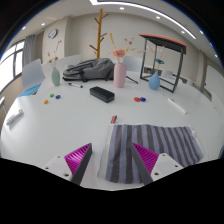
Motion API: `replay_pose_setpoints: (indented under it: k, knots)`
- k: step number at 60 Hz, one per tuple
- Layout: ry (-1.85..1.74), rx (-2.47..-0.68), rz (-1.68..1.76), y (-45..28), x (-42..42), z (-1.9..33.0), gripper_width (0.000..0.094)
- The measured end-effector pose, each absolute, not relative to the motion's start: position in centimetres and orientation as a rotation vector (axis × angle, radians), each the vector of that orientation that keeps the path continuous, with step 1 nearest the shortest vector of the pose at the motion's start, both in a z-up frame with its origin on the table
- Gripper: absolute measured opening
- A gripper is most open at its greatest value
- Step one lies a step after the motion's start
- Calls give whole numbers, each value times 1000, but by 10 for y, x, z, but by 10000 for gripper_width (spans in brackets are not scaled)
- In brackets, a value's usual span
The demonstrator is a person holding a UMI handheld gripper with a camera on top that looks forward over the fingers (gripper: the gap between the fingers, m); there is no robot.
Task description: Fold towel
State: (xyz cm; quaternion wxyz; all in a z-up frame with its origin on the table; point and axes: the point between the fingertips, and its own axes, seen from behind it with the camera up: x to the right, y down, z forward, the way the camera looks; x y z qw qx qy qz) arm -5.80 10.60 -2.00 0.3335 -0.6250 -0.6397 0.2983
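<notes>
A grey and white striped towel (152,146) lies flat on the white table (60,125), just ahead of my fingers and reaching out past the right one. My gripper (112,158) is open, with both magenta pads showing. The towel's near left edge lies between the fingers, and the right finger (150,160) is over the cloth. Nothing is gripped.
Beyond the towel stand a black box (101,93), a pink vase with twigs (120,73), a grey backpack (88,69), a blue cup (154,81), a pale green bottle (56,76) and small coloured items (139,98). A wooden coat stand (97,34) and a desk (163,52) are at the back.
</notes>
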Motion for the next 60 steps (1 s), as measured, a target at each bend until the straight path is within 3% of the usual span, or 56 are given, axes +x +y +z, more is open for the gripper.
replay_pose_setpoints:
  k: [6,8,10,13,20,26,36,44,52,60]
  knots:
    - [-1670,-1637,768,106,-59,-21,836]
    - [-1674,-1646,771,103,-59,-21,763]
    - [-1687,-1651,770,102,-59,-21,588]
    - [-1684,-1629,714,111,-63,-20,42]
    - [-1709,-1581,647,114,-62,-22,29]
    - [-1725,-1680,713,107,-55,-13,19]
    - [-1661,-1756,844,137,-57,58,18]
    - [-1639,-1742,838,203,-58,98,22]
    - [-1605,-1734,731,292,-50,97,26]
    - [-1628,-1722,635,355,-37,61,30]
